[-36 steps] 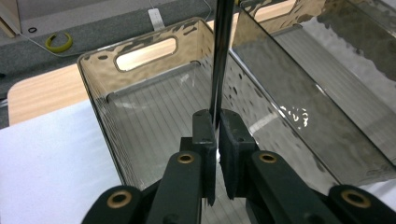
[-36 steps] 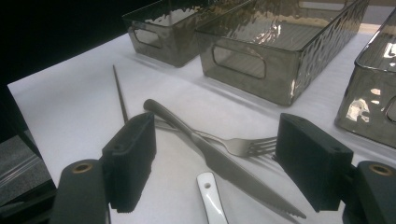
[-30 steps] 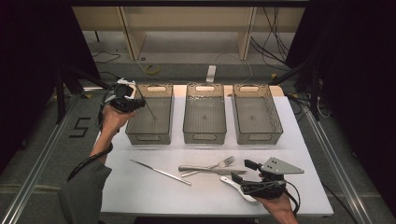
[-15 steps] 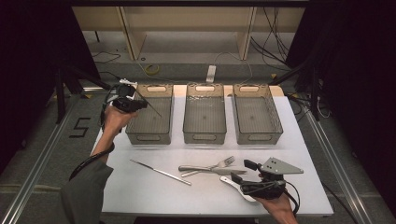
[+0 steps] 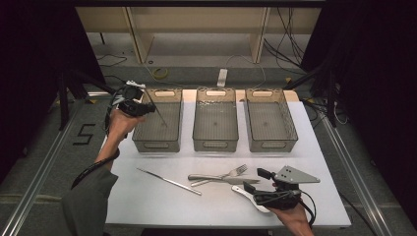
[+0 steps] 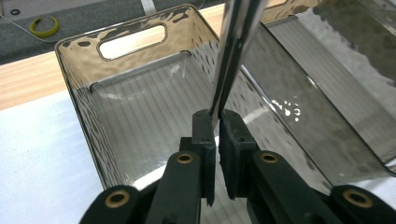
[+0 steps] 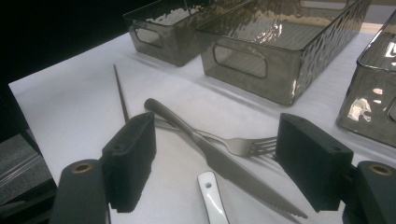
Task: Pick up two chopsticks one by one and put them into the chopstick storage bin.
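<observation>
Two jaws of the left gripper [image 6: 215, 122] pinch a chopstick [image 6: 236, 42]; the right gripper [image 7: 217, 158] gapes over a knife [image 7: 219, 158].

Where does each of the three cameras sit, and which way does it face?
High view: above the table, facing forward and down; both forearms enter from below.
Left gripper view: on the left gripper, facing the left bin; its jaws pinch a metal utensil.
Right gripper view: on the right gripper, open over the knife and fork.
Shared: the bins.
</observation>
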